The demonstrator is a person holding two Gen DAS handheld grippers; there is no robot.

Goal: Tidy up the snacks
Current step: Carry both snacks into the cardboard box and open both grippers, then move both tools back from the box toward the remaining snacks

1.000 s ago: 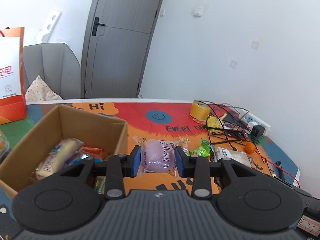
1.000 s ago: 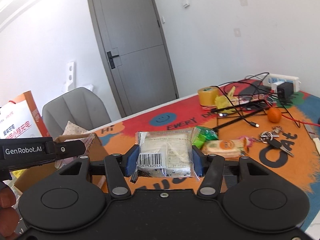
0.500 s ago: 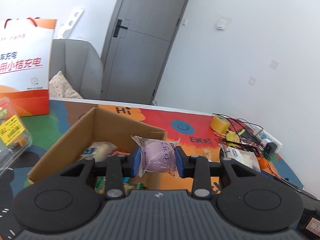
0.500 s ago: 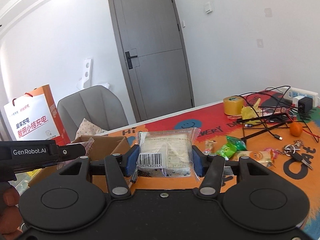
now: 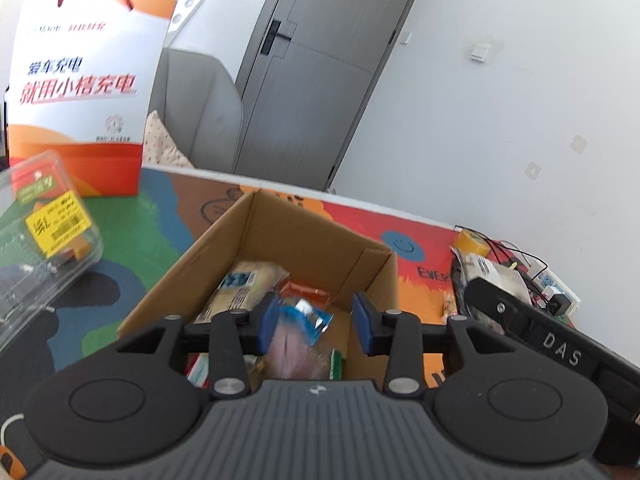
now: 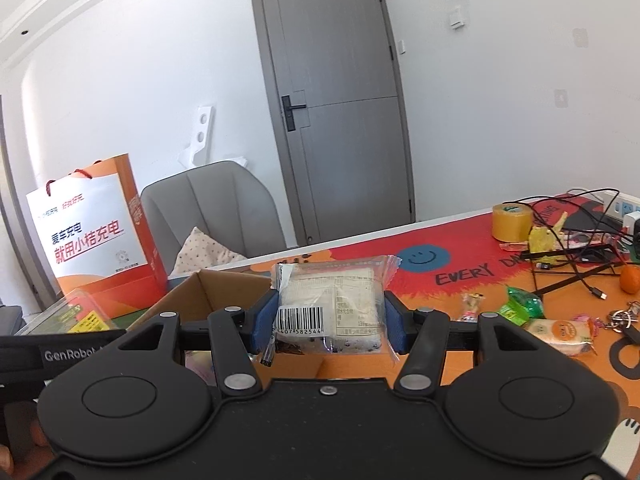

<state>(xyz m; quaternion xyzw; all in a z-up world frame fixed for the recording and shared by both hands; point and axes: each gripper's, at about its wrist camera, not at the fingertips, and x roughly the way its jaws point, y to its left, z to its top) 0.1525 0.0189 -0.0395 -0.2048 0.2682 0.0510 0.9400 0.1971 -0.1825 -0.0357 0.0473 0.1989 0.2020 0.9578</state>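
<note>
The left gripper (image 5: pixel 314 322) hangs over the open brown cardboard box (image 5: pixel 224 236), and its jaws are opening. Between them is a blurred purple snack packet (image 5: pixel 294 346) in clear wrap; it lies against the left blue pad and is free of the right one, above the other wrapped snacks in the box.

The right gripper (image 6: pixel 330 320) has its jaws pinching a clear-wrapped pale snack with a barcode label (image 6: pixel 330 300), held in the air just beside the near right corner of the same box (image 6: pixel 192 292).

The worktop (image 6: pixel 440 280) has a bright printed cover in orange, red, green and blue, with a blue smiling face and black letters. To the right of the box some small snacks lie loose: a green packet (image 6: pixel 522 306) and a pale wrapped bun (image 6: pixel 560 330). Farther away are a roll of yellow-brown tape (image 6: pixel 512 222), black cables (image 6: pixel 576 248) and a small orange fruit (image 6: pixel 630 278).

On the left side a clear plastic clamshell container with a yellow label (image 5: pixel 44 236) stands near the box. Behind it an orange and white paper bag with red string handles (image 5: pixel 84 92) stands upright. Beyond the worktop are a grey padded chair (image 6: pixel 212 208) with a dotted cushion (image 6: pixel 204 250), a grey door with a black handle (image 6: pixel 336 112), and white walls.
</note>
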